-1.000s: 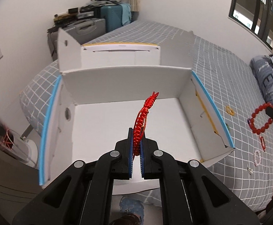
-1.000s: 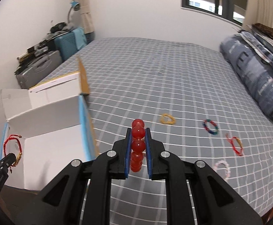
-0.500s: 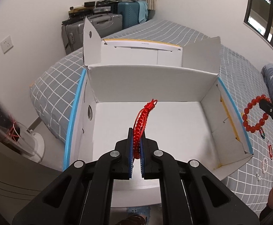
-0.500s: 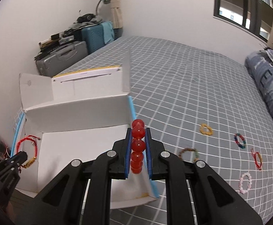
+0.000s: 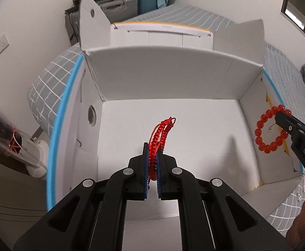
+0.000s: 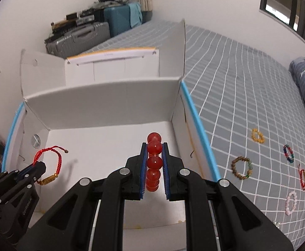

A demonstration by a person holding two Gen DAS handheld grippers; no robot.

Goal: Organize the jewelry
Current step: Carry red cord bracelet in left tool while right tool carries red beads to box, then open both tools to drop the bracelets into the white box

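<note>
Jaws clamping two red bracelets (image 5: 159,138) (image 6: 154,161); five more on bedspread (image 6: 246,87).

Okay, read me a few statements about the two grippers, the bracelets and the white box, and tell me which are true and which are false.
1. The left gripper is shut on a red braided cord bracelet. True.
2. The right gripper is open and holds nothing. False: it is shut on a bracelet of round red glossy beads.
3. Both held bracelets hang over the inside of the open white cardboard box. True.
4. The floor of the white box already holds several bracelets. False: none lies on it in either view.
5. Loose bracelets lie on the grey checked bedspread, among them a brown wooden bead bracelet and a yellow bead bracelet. True.
6. The box flaps are folded shut. False: they stand open.
</note>
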